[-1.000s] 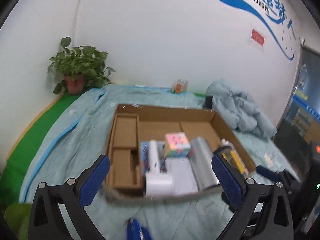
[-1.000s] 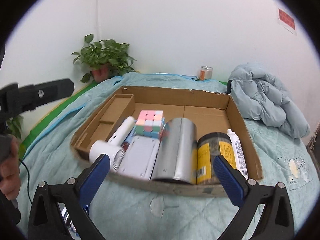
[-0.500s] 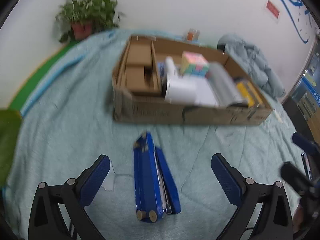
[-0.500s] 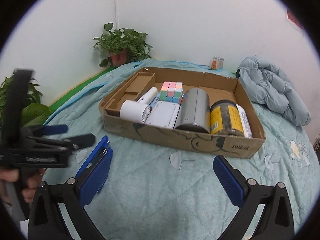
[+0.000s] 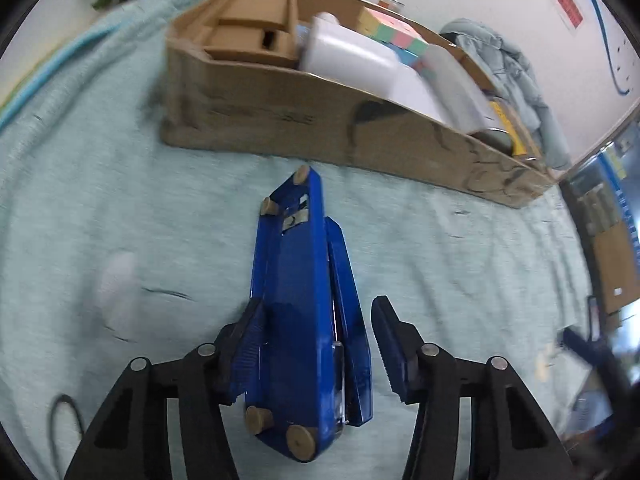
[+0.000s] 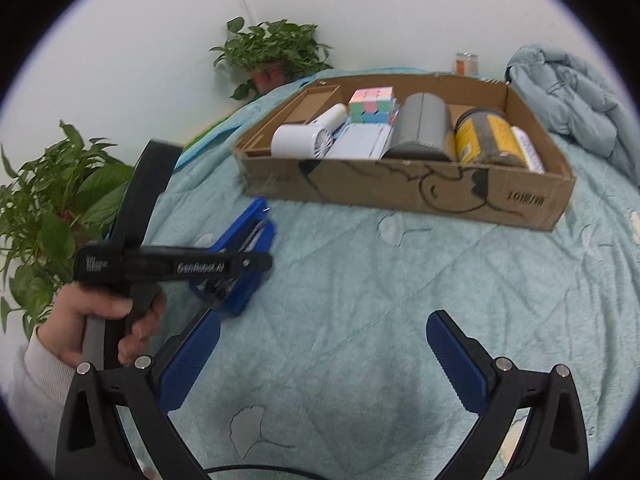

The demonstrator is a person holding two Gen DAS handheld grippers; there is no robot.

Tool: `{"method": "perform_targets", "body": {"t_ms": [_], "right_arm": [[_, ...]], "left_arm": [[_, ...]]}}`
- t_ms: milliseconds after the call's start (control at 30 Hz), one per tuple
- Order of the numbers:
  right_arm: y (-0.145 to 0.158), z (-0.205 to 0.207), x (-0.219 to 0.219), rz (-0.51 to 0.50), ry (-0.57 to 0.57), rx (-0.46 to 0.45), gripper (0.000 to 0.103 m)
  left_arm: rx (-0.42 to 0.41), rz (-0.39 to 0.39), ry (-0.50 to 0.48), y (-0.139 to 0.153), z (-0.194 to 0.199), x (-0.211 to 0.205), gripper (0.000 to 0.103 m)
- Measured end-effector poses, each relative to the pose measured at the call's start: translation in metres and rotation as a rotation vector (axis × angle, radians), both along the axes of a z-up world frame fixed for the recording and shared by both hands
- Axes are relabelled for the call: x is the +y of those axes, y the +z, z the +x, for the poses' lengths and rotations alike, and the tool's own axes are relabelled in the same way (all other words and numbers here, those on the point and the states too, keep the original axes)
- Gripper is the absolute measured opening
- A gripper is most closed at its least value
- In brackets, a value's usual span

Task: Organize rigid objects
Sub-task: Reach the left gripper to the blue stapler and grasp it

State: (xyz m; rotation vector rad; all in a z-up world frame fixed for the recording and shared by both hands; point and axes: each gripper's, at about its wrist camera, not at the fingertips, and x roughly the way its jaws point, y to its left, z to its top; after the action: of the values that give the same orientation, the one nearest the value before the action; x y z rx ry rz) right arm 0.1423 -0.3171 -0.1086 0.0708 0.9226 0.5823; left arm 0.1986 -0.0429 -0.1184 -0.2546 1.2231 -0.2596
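Observation:
A blue stapler [image 5: 304, 312] lies on its side on the teal quilt, in front of the cardboard box [image 5: 280, 120]. My left gripper [image 5: 316, 344] straddles its near end. The left pad touches the stapler; the right pad stands a little off it, so the jaws are not closed on it. In the right wrist view the stapler [image 6: 244, 256] shows under the left gripper's body [image 6: 172, 266]. My right gripper [image 6: 320, 356] is open and empty over bare quilt. The box [image 6: 400, 192] holds a white fan, a pastel cube, a grey cylinder, a yellow jar and a white bottle.
Two potted plants stand at the left, one near [image 6: 52, 208] and one far [image 6: 272, 56]. A bundled light-blue jacket [image 6: 576, 96] lies right of the box. A small can [image 6: 466, 62] stands at the back by the wall.
My left gripper has dropped from above the box down to the stapler and narrowed around it. My right gripper has pulled back and to the left of the box, still open.

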Motion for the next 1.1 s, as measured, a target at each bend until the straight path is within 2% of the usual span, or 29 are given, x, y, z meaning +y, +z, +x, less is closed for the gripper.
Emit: {"method": "perform_targets", "body": {"t_ms": [133, 200, 400, 467, 533, 600, 667, 700, 733, 833, 967, 1100], "right_arm": [[-0.013, -0.005, -0.01, 0.05, 0.029, 0.042, 0.103], [-0.02, -0.005, -0.021, 0.09, 0.013, 0.076, 0.103], [-0.038, -0.007, -0.064, 0.174, -0.119, 0.149, 0.103], [-0.041, -0.01, -0.067, 0.186, -0.123, 0.163, 0.103], [-0.044, -0.015, -0.064, 0.17, -0.123, 0.171, 0.103], [-0.051, -0.018, -0.054, 0.122, -0.119, 0.191, 0.102], [-0.056, -0.019, -0.047, 0.046, -0.137, 0.188, 0.096], [-0.055, -0.02, -0.045, 0.017, -0.146, 0.157, 0.087], [-0.055, -0.019, -0.043, -0.004, -0.144, 0.154, 0.072], [-0.052, -0.019, -0.039, -0.03, -0.145, 0.132, 0.056], [-0.048, -0.015, -0.032, -0.143, -0.114, 0.065, 0.048], [-0.041, -0.012, -0.025, -0.308, -0.081, -0.042, 0.047]], "left_arm": [[0.039, -0.035, -0.04, 0.003, -0.004, -0.039, 0.051], [0.067, -0.085, -0.06, 0.006, -0.007, -0.062, 0.051], [0.193, -0.341, -0.172, 0.006, -0.024, -0.121, 0.052], [0.19, -0.364, -0.194, 0.01, -0.027, -0.129, 0.054], [0.16, -0.332, -0.179, 0.014, -0.03, -0.125, 0.054], [0.152, -0.325, -0.156, 0.015, -0.029, -0.118, 0.054], [0.152, -0.327, -0.123, 0.016, -0.026, -0.107, 0.054], [0.148, -0.324, -0.112, 0.017, -0.026, -0.102, 0.054], [0.142, -0.32, -0.101, 0.018, -0.026, -0.095, 0.054], [0.132, -0.317, -0.079, 0.017, -0.028, -0.076, 0.054], [0.122, -0.304, -0.068, 0.019, -0.031, -0.063, 0.054], [0.106, -0.303, -0.073, 0.021, -0.031, -0.065, 0.054]]}}
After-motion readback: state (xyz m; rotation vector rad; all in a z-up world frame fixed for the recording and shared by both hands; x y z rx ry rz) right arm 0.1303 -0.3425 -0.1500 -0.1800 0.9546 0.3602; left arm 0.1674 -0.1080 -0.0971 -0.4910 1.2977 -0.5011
